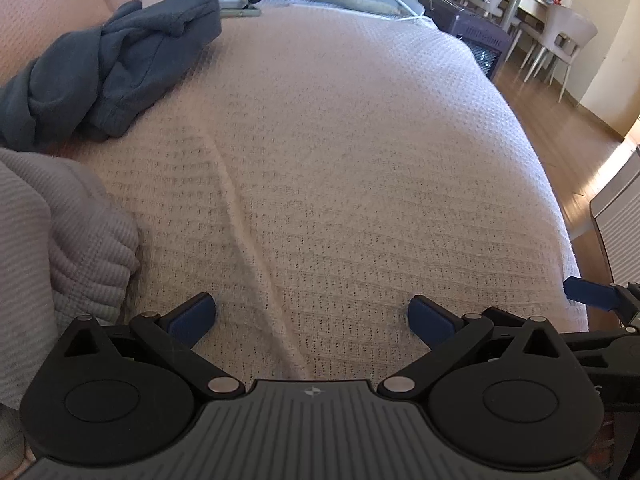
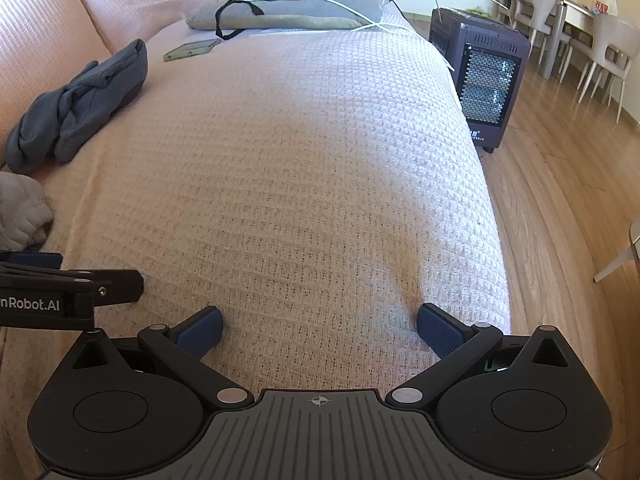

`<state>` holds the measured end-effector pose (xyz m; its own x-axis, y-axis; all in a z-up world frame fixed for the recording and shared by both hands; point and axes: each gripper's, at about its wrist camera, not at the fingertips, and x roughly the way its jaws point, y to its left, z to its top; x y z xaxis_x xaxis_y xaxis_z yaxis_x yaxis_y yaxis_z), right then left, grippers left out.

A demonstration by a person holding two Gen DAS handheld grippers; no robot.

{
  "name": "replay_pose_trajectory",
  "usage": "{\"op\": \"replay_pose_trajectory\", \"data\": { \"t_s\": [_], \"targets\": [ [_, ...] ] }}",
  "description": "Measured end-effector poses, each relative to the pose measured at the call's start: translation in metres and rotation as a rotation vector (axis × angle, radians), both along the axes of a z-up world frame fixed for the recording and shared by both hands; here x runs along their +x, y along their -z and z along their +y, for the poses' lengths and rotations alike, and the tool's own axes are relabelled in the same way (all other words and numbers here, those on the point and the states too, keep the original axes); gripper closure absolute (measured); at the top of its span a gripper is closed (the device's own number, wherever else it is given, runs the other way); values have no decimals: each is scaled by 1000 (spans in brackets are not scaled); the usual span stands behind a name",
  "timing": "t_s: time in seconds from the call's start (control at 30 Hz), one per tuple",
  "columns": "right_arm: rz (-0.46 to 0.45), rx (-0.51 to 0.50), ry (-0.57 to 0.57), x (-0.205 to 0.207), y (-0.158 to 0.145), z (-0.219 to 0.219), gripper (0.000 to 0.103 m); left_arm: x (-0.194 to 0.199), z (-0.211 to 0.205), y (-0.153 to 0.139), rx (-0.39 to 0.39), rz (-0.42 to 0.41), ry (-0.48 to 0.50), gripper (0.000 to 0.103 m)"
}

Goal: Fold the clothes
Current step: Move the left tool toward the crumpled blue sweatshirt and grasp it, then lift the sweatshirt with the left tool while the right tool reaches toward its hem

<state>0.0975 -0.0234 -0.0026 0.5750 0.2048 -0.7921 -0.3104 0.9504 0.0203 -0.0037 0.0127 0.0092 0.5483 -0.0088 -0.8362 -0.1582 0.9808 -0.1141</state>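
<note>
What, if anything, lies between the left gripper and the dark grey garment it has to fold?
Nothing visible does. Only bare bedspread lies between the open left gripper and the dark grey garment. The light knitted garment sits beside that path, on the left.

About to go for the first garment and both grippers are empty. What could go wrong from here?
1. The dark grey garment is twisted into a knot-like bunch, so a pinch may lift several layers and it may not open flat.
2. A phone and a white cable lie past it; a dragged sleeve could snag them.
3. The left gripper and right gripper, both open, hover close together and may collide when reaching left.
</note>
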Motion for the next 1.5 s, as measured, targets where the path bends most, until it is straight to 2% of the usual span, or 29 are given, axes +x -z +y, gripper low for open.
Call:
{"op": "replay_pose_trajectory", "data": {
  "t_s": [0.3, 0.43, 0.53, 0.63, 0.87, 0.97, 1.03, 1.17, 1.37, 1.5],
  "targets": [
    [4, -11, 2, 1, 0, 2, 0, 10, -4, -3, 25, 49, -5, 0],
    [2, -6, 6, 0, -1, 1, 0, 17, 2, -10, -1, 46, 12, 0],
    [0, -9, 8, 0, -1, 2, 0, 24, 10, -22, -14, 21, 1, 0],
    [0, -9, 9, 0, -1, 3, 0, 36, 18, -46, 7, -61, -7, 0],
    [-2, -6, 10, -1, 0, 2, 0, 85, 51, -94, 208, -209, -48, 0],
    [-2, -5, 10, -1, -1, 2, 0, 104, 73, -101, 360, -217, -80, 0],
    [-1, -5, 11, -1, -1, 1, 0, 124, 94, -99, 398, -185, -97, 0],
    [-3, -2, 15, 1, -1, 2, 0, 157, 125, -84, 363, -87, -109, 0],
    [-9, 0, 17, 6, 0, 2, 0, 185, 142, -55, 340, -38, -77, 0],
    [-10, 2, 16, 5, 1, 2, 0, 179, 143, -41, 338, -43, -100, 2]
  ]
}}
